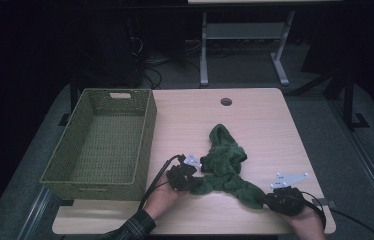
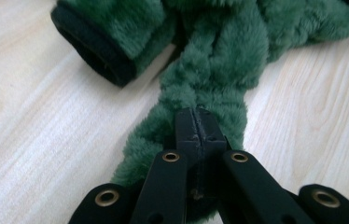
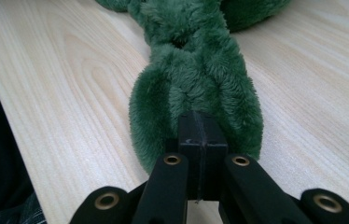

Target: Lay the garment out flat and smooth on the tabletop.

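A crumpled green fleece garment [image 1: 225, 162] lies on the wooden table [image 1: 255, 115], right of centre near the front. My left gripper [image 1: 191, 177] is shut on the garment's near left end; in the left gripper view the closed jaws pinch the green pile [image 2: 200, 93], with a dark-edged cuff [image 2: 98, 51] beyond. My right gripper [image 1: 270, 197] is shut on the near right end of the garment, and the right gripper view has its jaws pressed together on the fleece [image 3: 196, 84].
A woven green basket [image 1: 147, 135] stands empty on the left part of the table, close to my left gripper. A cable hole [image 1: 226, 101] sits near the far edge. Table legs and cables show on the dark floor behind.
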Available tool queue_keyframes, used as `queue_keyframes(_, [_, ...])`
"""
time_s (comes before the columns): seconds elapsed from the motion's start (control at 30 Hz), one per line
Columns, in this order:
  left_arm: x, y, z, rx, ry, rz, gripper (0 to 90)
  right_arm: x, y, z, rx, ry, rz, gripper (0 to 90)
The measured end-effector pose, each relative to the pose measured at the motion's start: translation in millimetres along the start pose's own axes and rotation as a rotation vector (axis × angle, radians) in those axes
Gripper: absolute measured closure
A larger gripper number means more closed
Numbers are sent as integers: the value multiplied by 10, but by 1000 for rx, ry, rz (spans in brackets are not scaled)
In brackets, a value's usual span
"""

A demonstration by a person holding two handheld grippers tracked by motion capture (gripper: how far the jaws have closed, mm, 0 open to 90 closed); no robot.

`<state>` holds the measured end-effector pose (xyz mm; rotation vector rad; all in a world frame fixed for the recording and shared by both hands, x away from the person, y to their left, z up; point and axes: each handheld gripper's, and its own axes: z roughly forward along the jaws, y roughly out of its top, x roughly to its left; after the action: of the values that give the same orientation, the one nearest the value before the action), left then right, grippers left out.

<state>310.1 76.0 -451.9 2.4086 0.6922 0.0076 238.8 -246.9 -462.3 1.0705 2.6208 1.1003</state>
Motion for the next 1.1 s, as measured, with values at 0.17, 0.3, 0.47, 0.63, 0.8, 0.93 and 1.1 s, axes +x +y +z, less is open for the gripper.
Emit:
queue_keyframes(0.17, [-15,-58,-24,0,-19,-25,898,-25,18,-2,25,-34,-7,900])
queue_keyframes(0.3, [-33,-142,-80,32,-30,-13,899,-74,9,-44,41,-72,-13,900])
queue_keyframes(0.47, [-141,-240,-128,40,-46,-9,899,-128,-4,-70,66,-116,-17,900])
queue_keyframes(0.63, [-230,-298,-165,26,-59,-8,886,-114,17,-63,73,-115,-18,899])
queue_keyframes(0.8, [-202,-211,-276,-12,-43,-4,740,-137,108,-116,12,-110,3,794])
queue_keyframes(0.93, [-109,-104,-373,-57,-8,-6,681,-165,229,-114,-26,-97,23,704])
queue_keyframes(1.1, [18,33,-346,-81,17,-22,534,-164,464,-55,-66,-71,20,560])
